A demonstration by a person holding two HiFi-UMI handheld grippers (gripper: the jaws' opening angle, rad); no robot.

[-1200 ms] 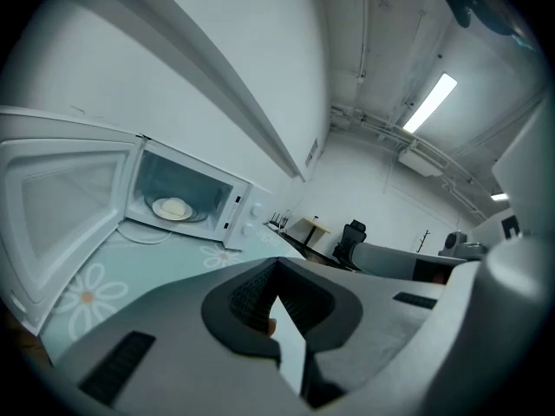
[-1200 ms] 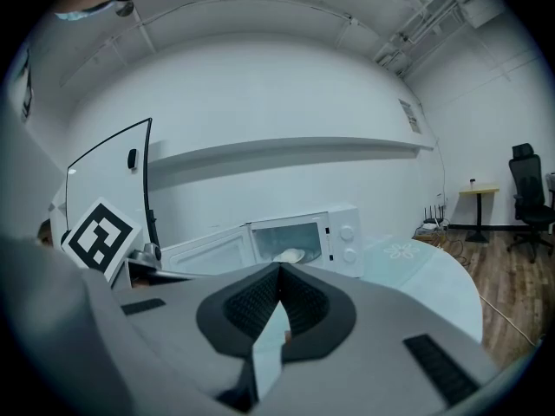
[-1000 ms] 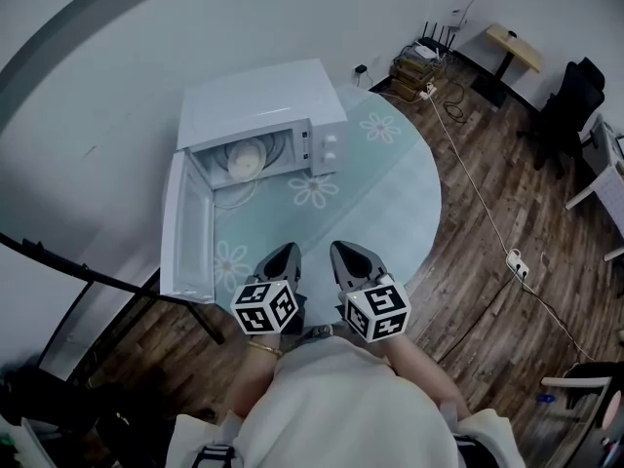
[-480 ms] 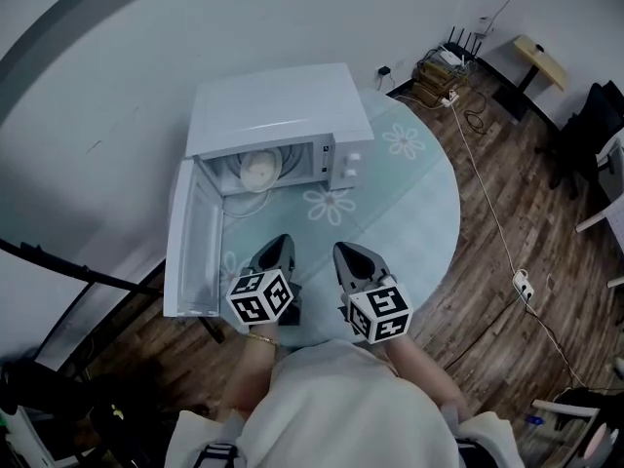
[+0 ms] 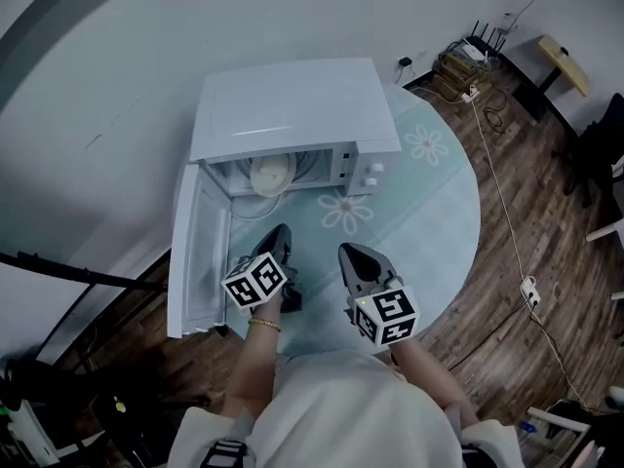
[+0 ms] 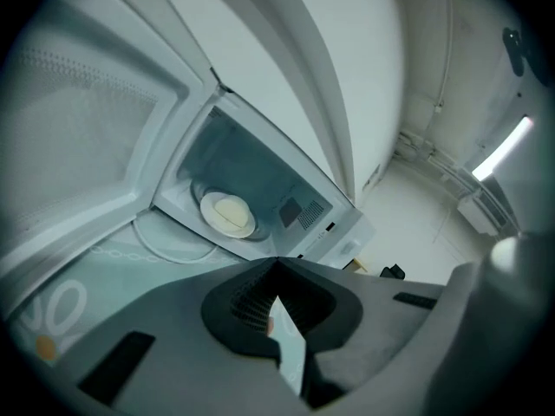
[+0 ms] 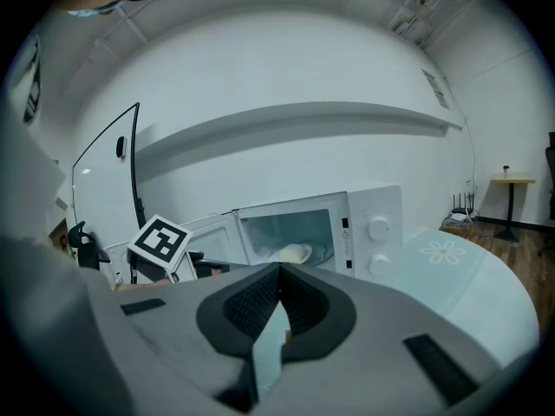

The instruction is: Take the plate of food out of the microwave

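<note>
The white microwave (image 5: 292, 105) stands at the back of a round pale-green table (image 5: 429, 213), its door (image 5: 195, 252) swung open to the left. Inside, a plate with pale round food (image 5: 272, 175) sits on the turntable; it also shows in the left gripper view as the plate (image 6: 229, 214) and in the right gripper view as the plate (image 7: 293, 253). My left gripper (image 5: 280, 230) is shut and empty, just in front of the opening. My right gripper (image 5: 348, 251) is shut and empty too, a little further back to the right, below the control knobs (image 5: 371, 174).
The open door walls off the left side of the table. A black stand (image 5: 88, 279) rises at the left. On the wood floor to the right lie a cable with a power strip (image 5: 529, 289), and boxes with a router (image 5: 466, 61) near the wall.
The left gripper has moved forward and up toward the microwave opening. The head view has shifted, so the microwave sits further right in the picture. Both grippers stay shut.
</note>
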